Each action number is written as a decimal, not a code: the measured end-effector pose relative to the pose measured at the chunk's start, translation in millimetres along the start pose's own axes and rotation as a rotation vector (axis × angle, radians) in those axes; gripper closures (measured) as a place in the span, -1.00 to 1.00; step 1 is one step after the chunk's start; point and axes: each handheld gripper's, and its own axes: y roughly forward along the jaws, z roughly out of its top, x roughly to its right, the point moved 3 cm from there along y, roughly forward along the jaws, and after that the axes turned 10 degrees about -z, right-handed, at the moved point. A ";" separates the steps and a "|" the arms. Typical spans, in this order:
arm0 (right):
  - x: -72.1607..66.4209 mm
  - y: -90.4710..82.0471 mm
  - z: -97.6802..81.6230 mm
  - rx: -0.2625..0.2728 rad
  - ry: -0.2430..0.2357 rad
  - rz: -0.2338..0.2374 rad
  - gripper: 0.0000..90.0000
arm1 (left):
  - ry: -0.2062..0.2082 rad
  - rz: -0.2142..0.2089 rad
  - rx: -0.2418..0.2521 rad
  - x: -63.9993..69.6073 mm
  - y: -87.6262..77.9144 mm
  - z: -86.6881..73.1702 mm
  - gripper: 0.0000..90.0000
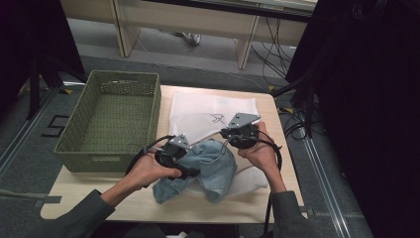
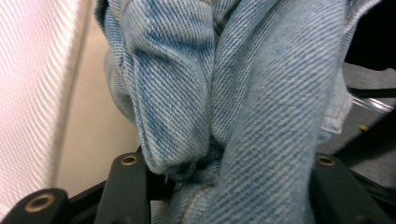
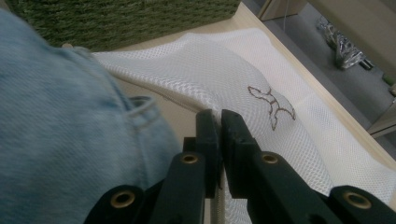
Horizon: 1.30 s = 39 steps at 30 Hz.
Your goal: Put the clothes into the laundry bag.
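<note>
A crumpled light-blue denim garment (image 1: 218, 166) lies at the table's front middle. My left gripper (image 1: 189, 172) is shut on a bunched fold of it, and the denim (image 2: 261, 93) bulges up between the two jaws of that gripper (image 2: 224, 163). A white mesh bag (image 1: 208, 114) with a small brown embroidered mark lies behind the denim. My right gripper (image 1: 232, 133) is shut on the near edge of this bag (image 3: 210, 70), the jaws of the gripper (image 3: 219, 116) pressed together on the mesh. The denim (image 3: 56, 130) sits just left of the right jaws.
A green woven basket (image 1: 124, 74) stands empty on the table's left half, its wall (image 3: 116, 18) just beyond the bag. The light wooden table (image 1: 247, 203) ends close behind the bag and to the right. Cables and a dark curtain (image 1: 366, 99) are at the right.
</note>
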 end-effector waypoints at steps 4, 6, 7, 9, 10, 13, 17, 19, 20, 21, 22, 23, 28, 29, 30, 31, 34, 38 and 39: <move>0.1 -1.5 1.0 0.006 -0.006 0.002 0.93 | 0.014 0.075 -0.047 -12.8 7.0 9.4 0.16; 1.0 -2.4 2.4 0.008 -0.005 -0.007 0.93 | 0.006 0.170 -0.043 -16.6 12.7 10.3 0.16; 1.0 -2.4 2.4 0.008 -0.005 -0.007 0.93 | 0.006 0.170 -0.043 -16.6 12.7 10.3 0.16; -1.8 -4.4 3.9 0.004 -0.004 -0.006 0.93 | 0.022 0.203 -0.078 -18.9 15.0 10.0 0.15; -1.8 -4.4 3.9 0.004 -0.004 -0.006 0.93 | 0.016 0.207 -0.078 -20.2 14.4 10.7 0.15; -1.1 -7.5 8.3 0.022 -0.003 -0.020 0.94 | 0.019 0.279 -0.053 -25.4 7.5 16.6 0.15; -2.5 -9.0 11.4 0.031 -0.011 -0.020 0.94 | 0.064 0.426 -0.090 -30.2 27.1 22.3 0.15; -3.7 -7.4 11.3 0.024 -0.015 -0.012 0.94 | 0.051 0.430 -0.088 -34.5 36.2 21.0 0.14; -5.0 -7.2 10.7 0.016 -0.012 -0.014 0.94 | -0.008 0.399 -0.058 -44.9 56.5 17.8 0.13; -5.0 -7.2 10.7 0.016 -0.012 -0.014 0.94 | -0.008 0.399 -0.058 -44.9 56.5 17.8 0.12; -5.6 -7.0 10.2 0.015 -0.017 -0.009 0.94 | -0.036 0.383 -0.050 -50.5 64.3 17.4 0.12; -6.2 -6.9 9.8 0.011 -0.018 -0.005 0.94 | -0.066 0.385 -0.033 -55.1 70.8 18.2 0.09; -6.9 -1.5 4.5 -0.009 -0.025 0.008 0.94 | -0.101 0.351 0.041 -60.8 73.6 25.1 -0.14; -6.5 -0.2 1.7 -0.017 -0.013 0.009 0.94 | -0.107 0.340 0.047 -60.0 70.9 24.9 -0.18; -5.6 1.3 0.4 -0.013 -0.013 0.008 0.94 | -0.117 0.332 0.063 -58.2 66.6 24.3 -0.23; -4.8 1.8 -1.7 -0.022 -0.005 0.013 0.94 | -0.118 0.321 0.068 -56.6 64.4 23.4 -0.31; -5.2 1.1 -3.1 -0.026 0.001 0.012 0.94 | -0.130 0.269 0.071 -50.2 56.3 19.2 -0.52; -5.4 1.7 -3.6 -0.032 0.004 0.007 0.94 | -0.105 0.240 0.098 -34.4 39.0 18.3 -0.61; -6.4 2.5 -4.5 -0.035 0.003 0.010 0.94 | -0.089 0.223 0.100 -29.8 32.7 18.0 -0.63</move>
